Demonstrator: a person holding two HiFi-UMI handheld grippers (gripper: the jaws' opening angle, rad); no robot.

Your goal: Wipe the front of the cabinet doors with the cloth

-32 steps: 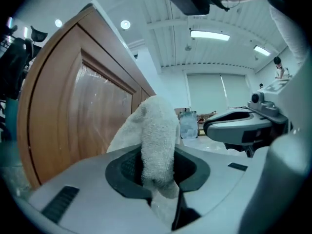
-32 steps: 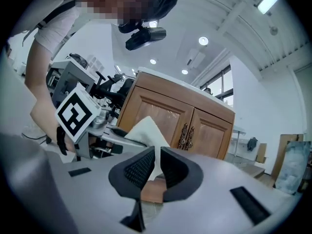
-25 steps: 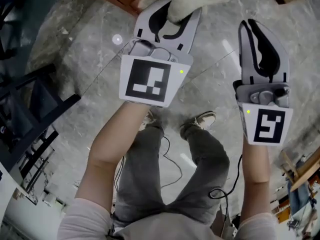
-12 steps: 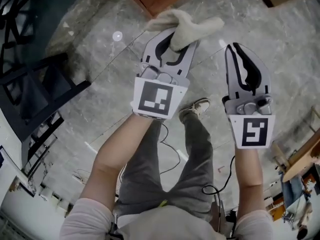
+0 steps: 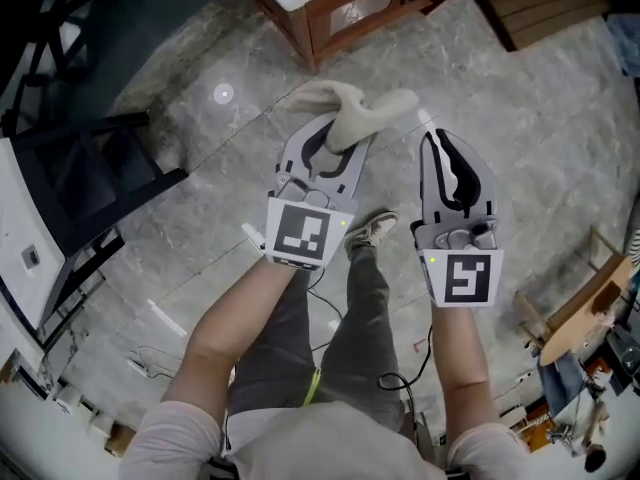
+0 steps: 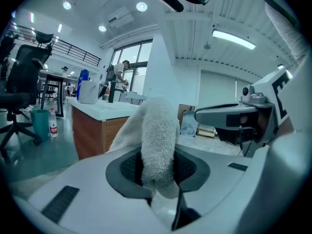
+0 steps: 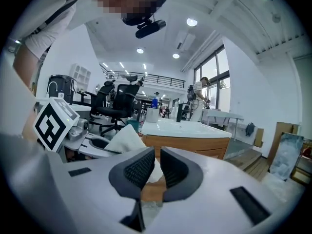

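Note:
A cream terry cloth (image 5: 358, 110) sticks up out of my left gripper (image 5: 335, 138), which is shut on it; in the left gripper view the cloth (image 6: 158, 135) fills the gap between the dark pads. My right gripper (image 5: 445, 153) is held beside it on the right, shut with nothing in it; its pads (image 7: 139, 167) stand almost together. The wooden cabinet (image 5: 345, 3) with a white top stands ahead on the floor, apart from both grippers. It also shows as the cabinet (image 7: 195, 143) in the right gripper view and the cabinet (image 6: 92, 130) in the left gripper view.
A black office chair (image 5: 90, 183) stands at the left. Wooden boards (image 5: 545, 3) lie at the upper right, and a wooden frame (image 5: 575, 313) at the right edge. The person's shoe (image 5: 372, 230) and a cable rest on the grey marble floor. A bottle (image 6: 52, 126) stands by the cabinet.
Both grippers have drawn back toward the middle of the head view and look smaller. The cabinet has come into sight at the top. The cloth stays clamped in the left gripper.

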